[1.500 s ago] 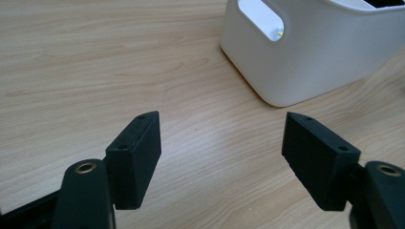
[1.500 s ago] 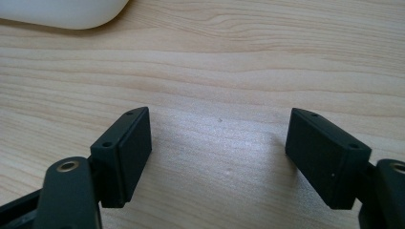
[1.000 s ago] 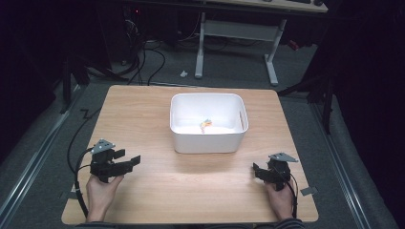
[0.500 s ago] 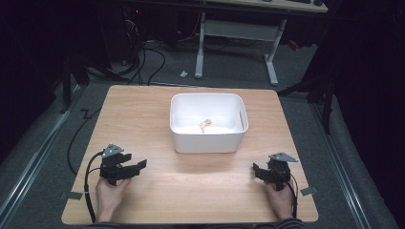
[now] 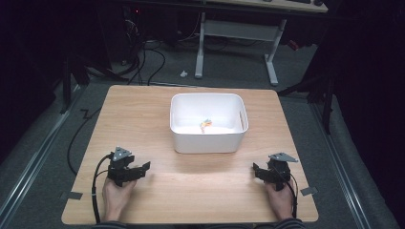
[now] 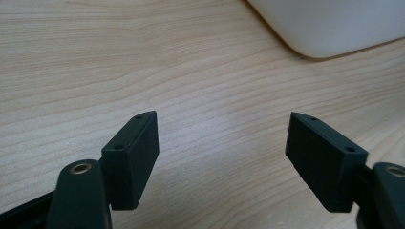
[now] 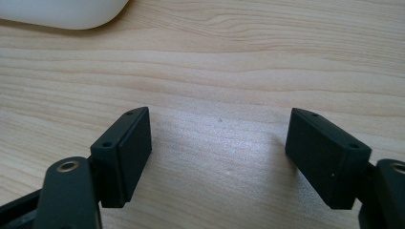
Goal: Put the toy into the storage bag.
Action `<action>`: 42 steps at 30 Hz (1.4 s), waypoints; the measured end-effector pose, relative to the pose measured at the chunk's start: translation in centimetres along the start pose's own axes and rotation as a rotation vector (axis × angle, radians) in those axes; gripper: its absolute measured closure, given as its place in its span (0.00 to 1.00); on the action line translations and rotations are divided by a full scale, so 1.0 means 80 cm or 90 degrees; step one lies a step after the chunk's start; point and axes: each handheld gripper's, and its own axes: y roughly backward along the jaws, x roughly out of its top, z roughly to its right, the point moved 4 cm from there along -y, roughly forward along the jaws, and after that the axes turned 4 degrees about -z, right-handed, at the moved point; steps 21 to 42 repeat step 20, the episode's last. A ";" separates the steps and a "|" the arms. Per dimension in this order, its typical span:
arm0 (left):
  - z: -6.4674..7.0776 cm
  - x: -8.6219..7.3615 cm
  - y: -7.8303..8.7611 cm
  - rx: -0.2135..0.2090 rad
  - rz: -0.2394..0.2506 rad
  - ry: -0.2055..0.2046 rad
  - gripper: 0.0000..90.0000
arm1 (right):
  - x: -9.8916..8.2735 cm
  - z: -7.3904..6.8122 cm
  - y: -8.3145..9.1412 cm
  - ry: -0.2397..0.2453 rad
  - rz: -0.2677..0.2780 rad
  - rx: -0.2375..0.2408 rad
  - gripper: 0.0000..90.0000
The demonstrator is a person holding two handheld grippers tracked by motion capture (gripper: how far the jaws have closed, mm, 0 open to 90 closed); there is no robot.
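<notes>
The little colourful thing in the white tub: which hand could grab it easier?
Probably the right gripper: the colourful thing lies right of the white tub's middle. It's close, though; the left gripper is open and empty too.

Desk frame [image 5: 239,33] behind; floor cables [image 5: 148,57]; perhaps tape [image 5: 71,195].

Two grippers are counted: the left gripper [image 5: 143,168] and the right gripper [image 5: 258,170], each held in one hand, two hands in all. Two black jaws are seen on each, four altogether. One white tub [image 5: 208,141] is counted ahead of and between them, with one small colourful item [image 5: 206,124] inside. One wooden table [image 5: 200,191] is counted beneath.
</notes>
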 end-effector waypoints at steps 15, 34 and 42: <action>0.007 -0.012 -0.025 0.084 -0.020 -0.036 0.23 | 0.000 0.000 0.000 0.003 0.001 0.001 0.27; 0.007 -0.012 -0.025 0.083 -0.020 -0.036 0.23 | 0.000 0.000 0.000 0.002 0.001 0.001 0.27; 0.007 -0.012 -0.025 0.083 -0.020 -0.036 0.23 | 0.000 0.000 0.000 0.002 0.001 0.001 0.27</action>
